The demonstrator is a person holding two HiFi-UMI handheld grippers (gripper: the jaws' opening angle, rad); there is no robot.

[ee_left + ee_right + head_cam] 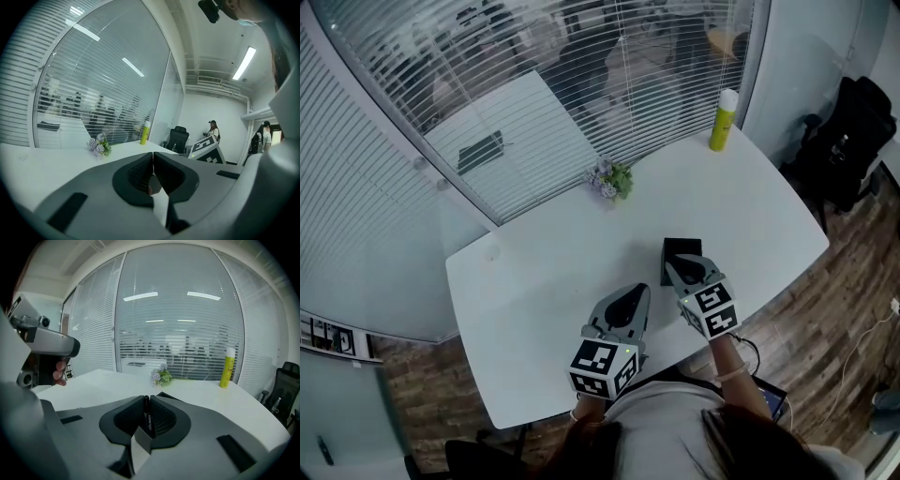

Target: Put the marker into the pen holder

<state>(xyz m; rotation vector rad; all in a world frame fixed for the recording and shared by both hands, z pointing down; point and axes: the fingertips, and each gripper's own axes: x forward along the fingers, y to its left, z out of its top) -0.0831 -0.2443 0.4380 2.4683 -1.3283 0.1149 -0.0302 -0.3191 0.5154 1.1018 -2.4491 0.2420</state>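
Only right gripper view shows thin black marker (147, 414): it stands upright, pinched tight in right gripper (149, 398). Head view hides marker but shows right gripper tip at near edge of black pen holder (677, 248) on white table (534, 272). Left gripper (153, 155) jaws pressed together, low over table, just beside right gripper, pointing away from person.

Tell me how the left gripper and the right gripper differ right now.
The right gripper has its jaws shut on a thin black marker; the left gripper has its jaws together with no marker between them. The right gripper is at the black square pen holder; the left gripper is over bare white table, nearer the person. Both have closed jaws and point away from the person.
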